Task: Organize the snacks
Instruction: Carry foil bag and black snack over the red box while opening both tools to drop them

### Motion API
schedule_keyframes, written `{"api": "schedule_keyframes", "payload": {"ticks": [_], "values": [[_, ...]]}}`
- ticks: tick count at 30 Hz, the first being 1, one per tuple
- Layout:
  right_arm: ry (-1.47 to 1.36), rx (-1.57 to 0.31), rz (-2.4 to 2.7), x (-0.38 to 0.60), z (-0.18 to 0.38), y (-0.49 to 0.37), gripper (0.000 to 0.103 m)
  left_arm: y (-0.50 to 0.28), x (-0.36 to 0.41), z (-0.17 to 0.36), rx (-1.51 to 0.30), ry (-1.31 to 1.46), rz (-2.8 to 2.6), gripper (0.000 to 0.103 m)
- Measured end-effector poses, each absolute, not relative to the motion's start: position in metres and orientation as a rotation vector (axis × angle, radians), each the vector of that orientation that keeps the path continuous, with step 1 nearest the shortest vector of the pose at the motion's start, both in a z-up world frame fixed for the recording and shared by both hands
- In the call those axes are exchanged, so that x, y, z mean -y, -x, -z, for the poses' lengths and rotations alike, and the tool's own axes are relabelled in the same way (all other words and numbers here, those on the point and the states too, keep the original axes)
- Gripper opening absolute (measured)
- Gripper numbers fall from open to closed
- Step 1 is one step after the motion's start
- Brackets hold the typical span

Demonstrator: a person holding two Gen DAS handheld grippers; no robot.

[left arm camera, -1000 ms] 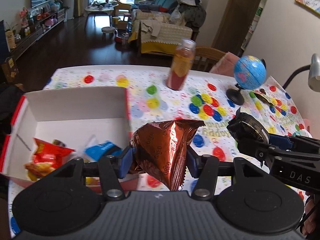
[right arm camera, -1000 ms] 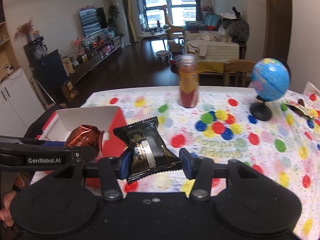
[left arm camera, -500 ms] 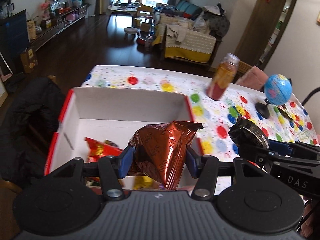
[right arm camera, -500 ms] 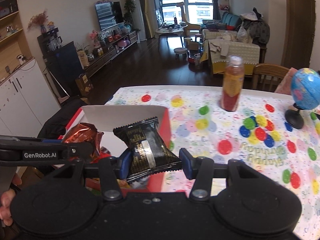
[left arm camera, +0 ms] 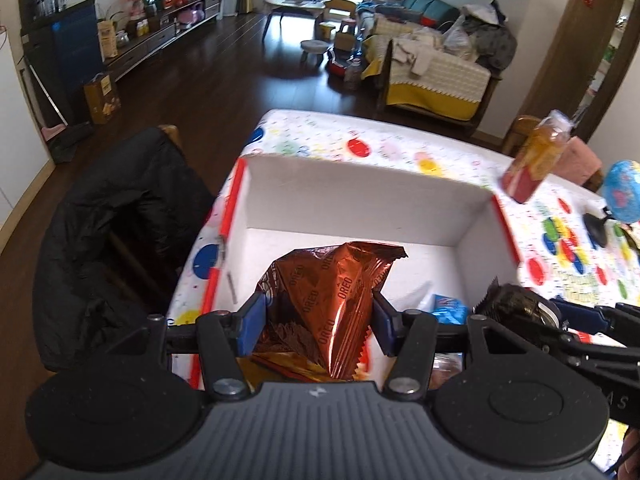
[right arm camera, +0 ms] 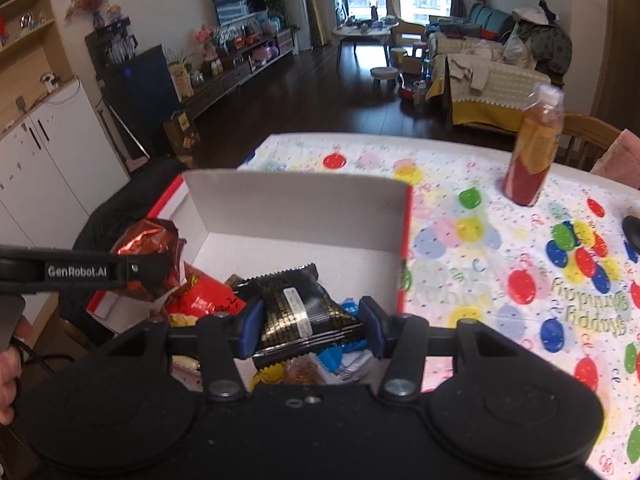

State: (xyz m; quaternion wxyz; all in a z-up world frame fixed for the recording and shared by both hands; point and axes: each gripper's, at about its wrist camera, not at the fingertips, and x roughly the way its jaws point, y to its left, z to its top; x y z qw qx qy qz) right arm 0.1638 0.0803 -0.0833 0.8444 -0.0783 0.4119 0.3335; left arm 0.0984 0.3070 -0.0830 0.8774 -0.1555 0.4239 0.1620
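Note:
My left gripper (left arm camera: 316,326) is shut on a copper Oreo packet (left arm camera: 328,300) and holds it over the open white box with red edges (left arm camera: 360,216). My right gripper (right arm camera: 310,328) is shut on a black and gold snack packet (right arm camera: 302,312), also above the box (right arm camera: 296,212). In the right wrist view the left gripper (right arm camera: 140,268) and its Oreo packet (right arm camera: 150,240) are at the left. In the box lie a red packet (right arm camera: 200,300), a blue packet (left arm camera: 450,308) and other snacks.
A bottle of orange and red drink (right arm camera: 534,152) stands on the dotted tablecloth (right arm camera: 500,248) to the right of the box. A globe (left arm camera: 622,190) stands further right. A chair with a black coat (left arm camera: 108,232) is at the table's left edge.
Both grippers moved left from above the tablecloth to above the box, each keeping its packet. The box now fills the middle of both views.

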Motion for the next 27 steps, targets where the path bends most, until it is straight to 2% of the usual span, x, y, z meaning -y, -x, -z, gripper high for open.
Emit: {"api": "schedule_keyframes", "payload": {"ticks": [19,21,23,27], "values": [[0.219,-0.952,-0.680,-0.107,0.132,-0.169,0.052,-0.118,-0.307,0.128,-0.984,0.219,-0.343,0.054],[0.224,-0.949,-0.686,-0.107,0.132,-0.167,0.056,-0.117,-0.306,0.128,-0.981,0.216,-0.339,0.054],[0.224,-0.938,-0.686,-0.106,0.131,-0.166,0.067,-0.117,-0.305,0.129,-0.980,0.214,-0.333,0.055],[0.229,-0.916,-0.694,-0.105,0.126,-0.161,0.076,-0.114,-0.303,0.127,-0.975,0.206,-0.335,0.060]]}}
